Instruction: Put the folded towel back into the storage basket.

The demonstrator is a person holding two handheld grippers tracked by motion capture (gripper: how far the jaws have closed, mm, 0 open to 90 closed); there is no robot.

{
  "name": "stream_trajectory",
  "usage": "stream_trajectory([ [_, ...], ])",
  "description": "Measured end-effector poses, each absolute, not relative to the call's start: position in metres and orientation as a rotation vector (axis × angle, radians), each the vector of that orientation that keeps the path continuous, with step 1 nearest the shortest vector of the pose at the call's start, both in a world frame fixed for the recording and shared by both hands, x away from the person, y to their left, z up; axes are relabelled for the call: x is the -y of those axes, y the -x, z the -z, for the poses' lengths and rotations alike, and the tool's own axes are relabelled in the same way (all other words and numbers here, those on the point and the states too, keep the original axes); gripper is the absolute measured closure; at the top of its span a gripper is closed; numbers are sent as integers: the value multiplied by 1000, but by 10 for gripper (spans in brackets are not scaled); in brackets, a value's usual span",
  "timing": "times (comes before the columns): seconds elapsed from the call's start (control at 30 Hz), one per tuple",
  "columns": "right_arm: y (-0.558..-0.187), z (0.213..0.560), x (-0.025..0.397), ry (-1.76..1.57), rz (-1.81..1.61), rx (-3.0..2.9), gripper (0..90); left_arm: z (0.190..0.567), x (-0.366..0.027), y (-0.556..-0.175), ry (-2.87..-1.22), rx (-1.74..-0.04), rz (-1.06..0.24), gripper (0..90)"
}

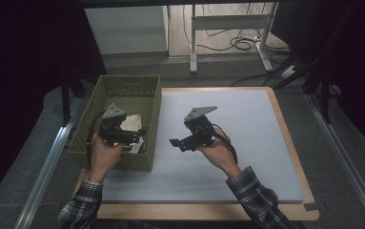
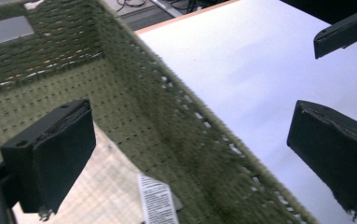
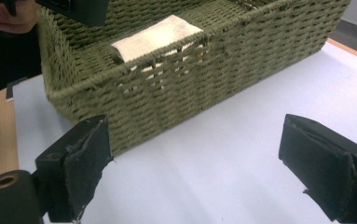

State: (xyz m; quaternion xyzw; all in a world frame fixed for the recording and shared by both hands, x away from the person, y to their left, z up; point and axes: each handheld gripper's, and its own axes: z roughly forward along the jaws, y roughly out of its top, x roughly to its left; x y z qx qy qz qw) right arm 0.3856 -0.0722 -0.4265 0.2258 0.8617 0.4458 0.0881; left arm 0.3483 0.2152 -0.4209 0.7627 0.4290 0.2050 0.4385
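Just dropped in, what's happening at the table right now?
A person holds a gripper in each hand over a table with a pale grey mat. The left gripper hangs open across the wall of a green woven rectangular basket, one finger inside and one outside it. Inside the basket lies a folded cream cloth with a white printed label. The right gripper is open too, over the mat and facing the basket's side. Neither holds anything.
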Motion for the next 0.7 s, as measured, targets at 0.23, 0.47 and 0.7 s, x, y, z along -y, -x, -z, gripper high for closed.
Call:
stream_trajectory([
  [0.23,-379,428,90,-662,-1288,-2561,57,418,-196,-340,-1905,-1017,-507,0],
  [0.47,-374,429,109,-682,-1295,-2544,52,421,-176,-334,-1916,-981,-493,0],
  [0.7,-368,428,134,-708,-1266,-2526,51,428,-154,-329,-1916,-932,-477,0],
])
